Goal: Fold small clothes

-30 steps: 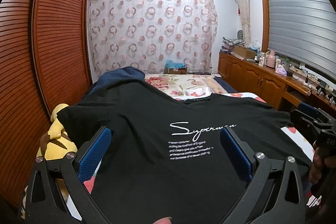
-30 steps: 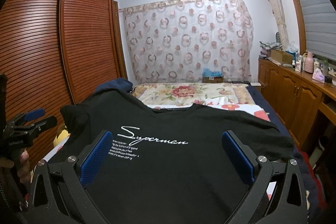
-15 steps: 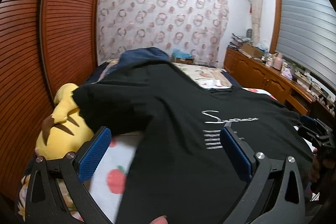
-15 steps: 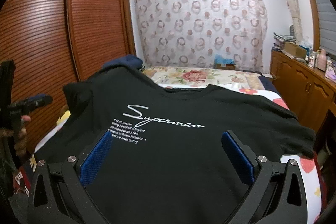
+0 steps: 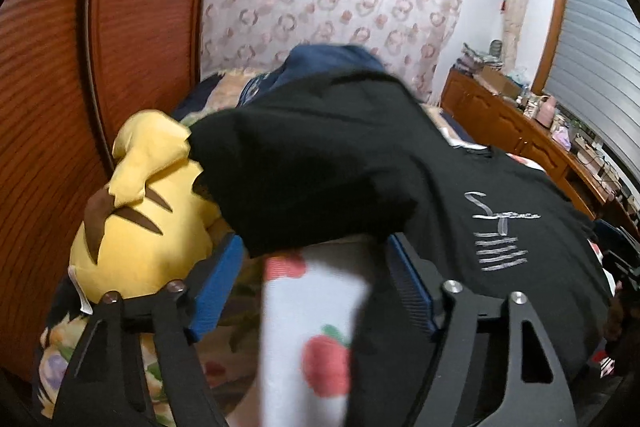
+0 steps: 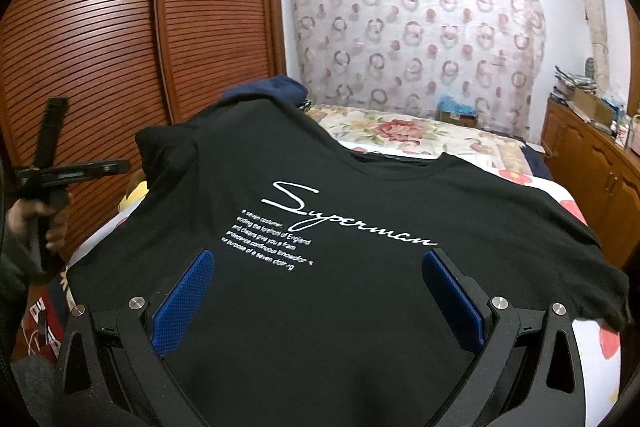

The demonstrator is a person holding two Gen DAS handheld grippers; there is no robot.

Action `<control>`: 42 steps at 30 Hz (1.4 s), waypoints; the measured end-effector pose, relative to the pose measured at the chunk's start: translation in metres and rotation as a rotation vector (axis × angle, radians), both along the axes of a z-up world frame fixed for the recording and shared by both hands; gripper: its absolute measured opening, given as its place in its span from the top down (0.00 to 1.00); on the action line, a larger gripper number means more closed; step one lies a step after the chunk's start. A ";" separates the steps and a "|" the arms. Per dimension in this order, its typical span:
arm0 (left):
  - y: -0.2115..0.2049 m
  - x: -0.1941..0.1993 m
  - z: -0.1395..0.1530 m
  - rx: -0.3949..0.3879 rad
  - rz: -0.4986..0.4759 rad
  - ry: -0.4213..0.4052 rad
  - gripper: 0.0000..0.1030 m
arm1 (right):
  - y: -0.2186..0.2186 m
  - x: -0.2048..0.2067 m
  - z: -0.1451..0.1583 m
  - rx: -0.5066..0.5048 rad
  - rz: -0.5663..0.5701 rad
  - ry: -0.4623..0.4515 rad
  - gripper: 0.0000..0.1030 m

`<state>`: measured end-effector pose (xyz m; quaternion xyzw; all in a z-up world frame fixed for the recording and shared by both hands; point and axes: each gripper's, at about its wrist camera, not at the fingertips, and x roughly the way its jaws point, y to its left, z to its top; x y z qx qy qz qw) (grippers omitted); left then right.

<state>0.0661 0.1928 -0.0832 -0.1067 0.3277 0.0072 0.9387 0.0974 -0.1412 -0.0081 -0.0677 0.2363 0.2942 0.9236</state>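
You are working over a black T-shirt that is lying spread, print side up, across a bed with a fruit-patterned bedspread. The shirt's long axis is running away from you toward the curtain, collar at the far end.

Your left gripper is the nearer one to the coming move: it is pointing down at the shirt's left sleeve, which is lying just ahead of and slightly above the fingertips, draped partly over a yellow plush toy at the bed's left edge. Its jaws are closing, about two thirds spread, with the sleeve's lower hem sitting at the fingertips (whether the pads are touching cloth yet is hard to tell through the blur).

Your right gripper is hovering over the shirt's lower middle, fingers spread wide, pinching nothing.
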 end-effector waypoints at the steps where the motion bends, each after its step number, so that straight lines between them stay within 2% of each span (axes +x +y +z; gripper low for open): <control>1: 0.006 0.004 -0.005 -0.011 -0.007 0.013 0.33 | 0.001 0.002 0.000 -0.004 0.004 0.000 0.00; 6: 0.019 0.029 -0.028 0.015 -0.018 0.093 0.39 | 0.002 0.002 -0.001 -0.011 0.019 0.011 0.00; 12: 0.033 0.043 -0.038 -0.024 -0.022 0.133 0.40 | 0.008 0.002 0.001 -0.024 0.018 0.009 0.00; 15: 0.033 0.047 -0.040 -0.041 -0.044 0.142 0.53 | 0.014 0.005 0.002 -0.038 0.021 0.005 0.00; 18: 0.033 0.046 -0.038 -0.058 -0.062 0.126 0.72 | 0.020 0.007 0.003 -0.050 0.024 0.001 0.00; 20: 0.032 0.042 -0.034 -0.057 -0.067 0.105 0.90 | 0.023 0.008 0.004 -0.050 0.027 0.001 0.00; 22: 0.031 0.036 -0.029 -0.051 -0.063 0.079 0.93 | 0.024 0.011 0.004 -0.047 0.033 0.003 0.00; 28: 0.031 0.011 0.004 -0.012 -0.031 -0.022 0.95 | 0.035 0.021 0.004 -0.044 0.072 0.007 0.00; 32: 0.018 0.001 0.037 0.018 -0.059 -0.097 0.95 | 0.043 0.031 0.003 -0.005 0.118 0.023 0.02; 42: -0.033 0.040 0.088 0.085 -0.194 -0.168 0.95 | 0.024 0.042 0.008 0.011 0.073 0.009 0.02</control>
